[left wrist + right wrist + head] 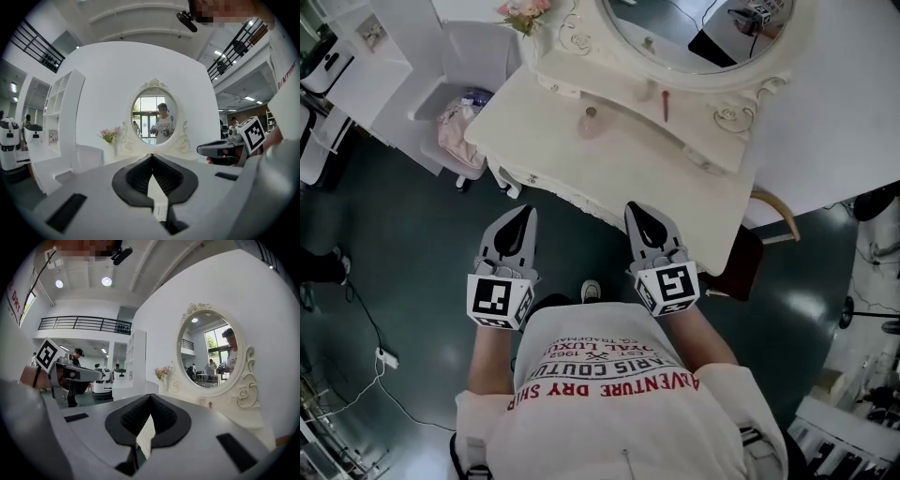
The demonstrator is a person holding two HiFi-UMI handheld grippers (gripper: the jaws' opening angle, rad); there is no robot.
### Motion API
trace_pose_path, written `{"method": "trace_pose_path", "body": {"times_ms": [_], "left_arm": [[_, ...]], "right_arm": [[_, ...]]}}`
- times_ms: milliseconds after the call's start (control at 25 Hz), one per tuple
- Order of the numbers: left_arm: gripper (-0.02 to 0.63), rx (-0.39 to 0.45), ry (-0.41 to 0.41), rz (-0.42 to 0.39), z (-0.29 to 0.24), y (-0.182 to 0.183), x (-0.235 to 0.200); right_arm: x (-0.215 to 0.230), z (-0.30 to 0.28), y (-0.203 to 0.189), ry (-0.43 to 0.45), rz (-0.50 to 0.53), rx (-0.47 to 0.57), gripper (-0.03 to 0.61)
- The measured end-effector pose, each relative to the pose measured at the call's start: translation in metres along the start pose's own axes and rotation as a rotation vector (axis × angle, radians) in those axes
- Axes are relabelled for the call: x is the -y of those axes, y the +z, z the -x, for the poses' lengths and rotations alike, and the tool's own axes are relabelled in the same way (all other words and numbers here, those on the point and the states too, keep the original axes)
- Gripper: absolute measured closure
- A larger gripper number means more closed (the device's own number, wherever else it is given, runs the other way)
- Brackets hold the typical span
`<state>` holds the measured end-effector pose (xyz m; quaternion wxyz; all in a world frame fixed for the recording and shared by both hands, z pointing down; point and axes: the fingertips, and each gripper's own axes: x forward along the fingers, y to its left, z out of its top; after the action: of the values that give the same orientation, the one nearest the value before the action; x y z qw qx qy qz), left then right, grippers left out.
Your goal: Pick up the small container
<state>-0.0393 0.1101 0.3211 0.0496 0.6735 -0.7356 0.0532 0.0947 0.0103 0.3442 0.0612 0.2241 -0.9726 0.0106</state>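
Note:
The small container [590,122] is a pale pink jar on the cream dressing table [703,202], in front of the oval mirror [694,33]. In the right gripper view the small container [202,401] shows faintly at the mirror's foot. Both grippers hang side by side over the dark floor, short of the table's front edge and pointing at it. My left gripper [525,216] is shut with nothing in it, its jaw tips meeting [151,157]. My right gripper [636,210] is likewise shut and empty [150,397]. The container lies well beyond both tips.
A red stick [666,105] lies on the table right of the container. Pink flowers [525,13] stand at the table's far left corner. A white chair [469,66] holding a pink bag stands left of the table, a wooden chair back [772,208] at its right end.

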Motion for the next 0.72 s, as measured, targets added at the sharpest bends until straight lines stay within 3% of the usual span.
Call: {"method": "trace_pose_path", "body": {"times_ms": [200, 400, 720], "left_arm": [[0.607, -0.022, -0.04, -0.006, -0.061, -0.005, -0.007], [0.607, -0.038, -0.105, 0.041, -0.128, -0.012, -0.03], [0.607, -0.07, -0.319, 0.022, -0.241, -0.017, -0.058]], "right_arm": [[0.039, -0.033, -0.011, -0.027, -0.026, -0.025, 0.58], [0.067, -0.075, -0.017, -0.075, -0.033, -0.054, 0.58], [0.115, -0.143, -0.018, -0.214, -0.075, -0.086, 0.58]]}}
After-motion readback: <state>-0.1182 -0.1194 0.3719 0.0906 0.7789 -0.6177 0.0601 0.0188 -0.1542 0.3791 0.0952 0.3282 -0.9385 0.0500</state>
